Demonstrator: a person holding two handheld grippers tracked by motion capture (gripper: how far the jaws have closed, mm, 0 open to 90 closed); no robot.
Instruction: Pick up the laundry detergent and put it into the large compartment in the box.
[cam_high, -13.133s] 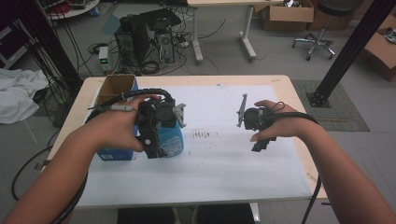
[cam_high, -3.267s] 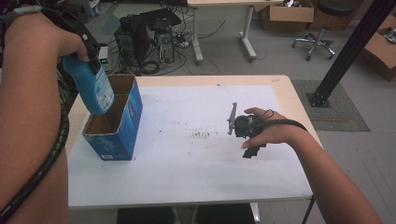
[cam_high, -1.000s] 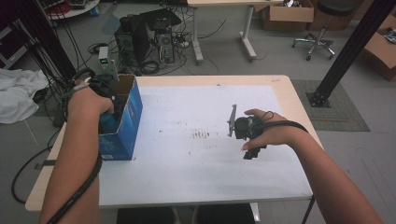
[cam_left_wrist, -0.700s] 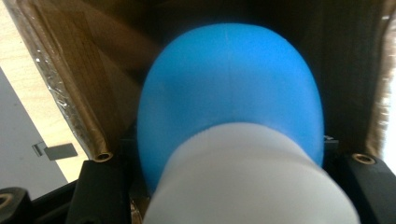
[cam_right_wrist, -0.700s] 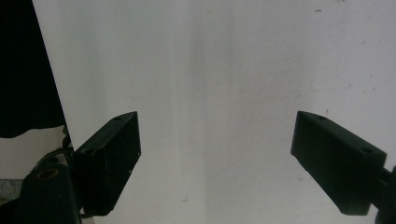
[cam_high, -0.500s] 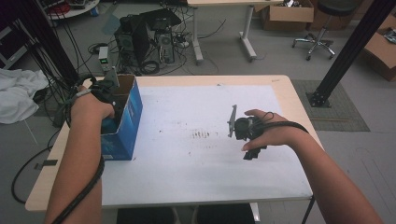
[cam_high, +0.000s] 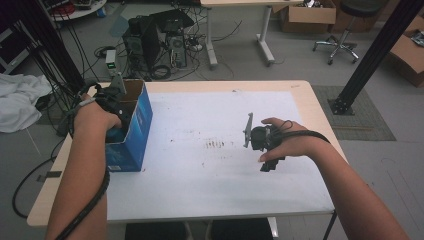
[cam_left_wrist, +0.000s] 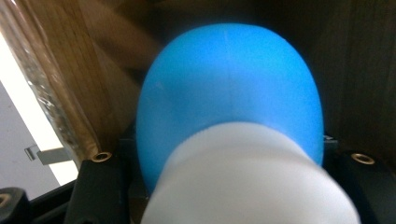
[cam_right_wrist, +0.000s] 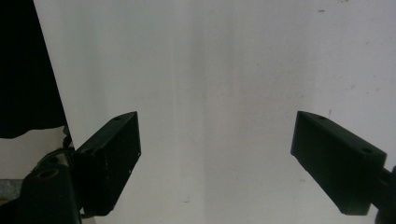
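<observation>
A blue bottle (cam_left_wrist: 229, 102) with a white top (cam_left_wrist: 247, 182) sits between the jaws of my left gripper (cam_left_wrist: 229, 161), which is shut on it. Brown cardboard walls (cam_left_wrist: 56, 79) surround the bottle on both sides. In the high view my left gripper (cam_high: 112, 100) reaches down into the open blue box (cam_high: 142, 120) at the table's left edge, with the hand covering most of it. My right gripper (cam_high: 260, 142) hovers over the white sheet (cam_high: 200, 175) right of centre. Its jaws (cam_right_wrist: 217, 158) stand wide open with nothing between them.
The blue box stands on the left part of the table, close to the edge. Small dark specks (cam_high: 215, 145) mark the middle of the white sheet. Computer towers and cables (cam_high: 160, 45) lie on the floor beyond the table's far edge.
The left gripper, earlier holding the blue bottle above the box, now has it down inside the box; over the last second it barely shifted. The right hand has stayed in place.
</observation>
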